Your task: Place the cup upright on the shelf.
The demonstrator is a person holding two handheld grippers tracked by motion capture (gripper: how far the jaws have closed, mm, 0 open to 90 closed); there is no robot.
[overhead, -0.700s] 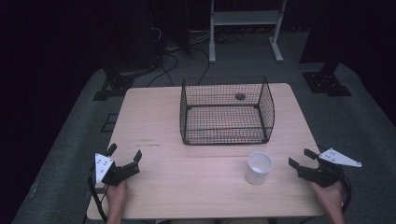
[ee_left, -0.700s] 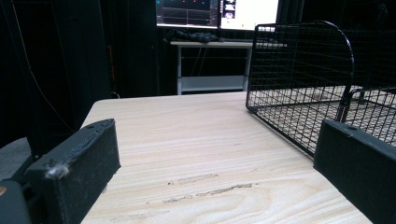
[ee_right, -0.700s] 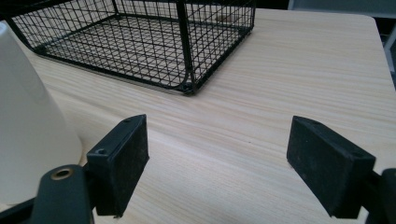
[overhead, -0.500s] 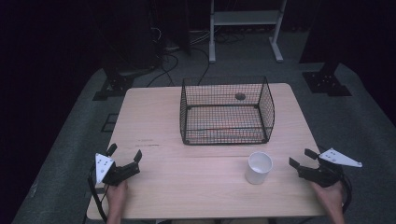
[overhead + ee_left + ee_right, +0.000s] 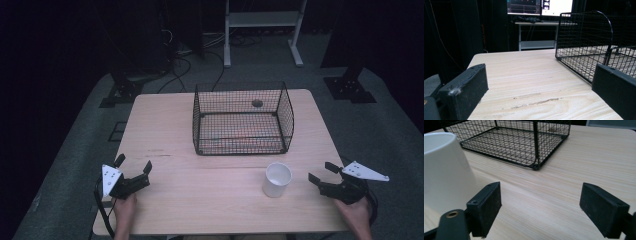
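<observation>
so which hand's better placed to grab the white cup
Right, probably. The right gripper rests just beside the white cup with its jaws apart and nothing between them. The left gripper, also open, sits at the far left edge of the table.

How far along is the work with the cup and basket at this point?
Nothing looks done yet: the cup stands upright on the table, outside the wire basket. Nothing is in hand; the left gripper and right gripper rest open near the table's front corners. Judging by the layout, grasping the cup is probably next, likely by the nearer right gripper.
</observation>
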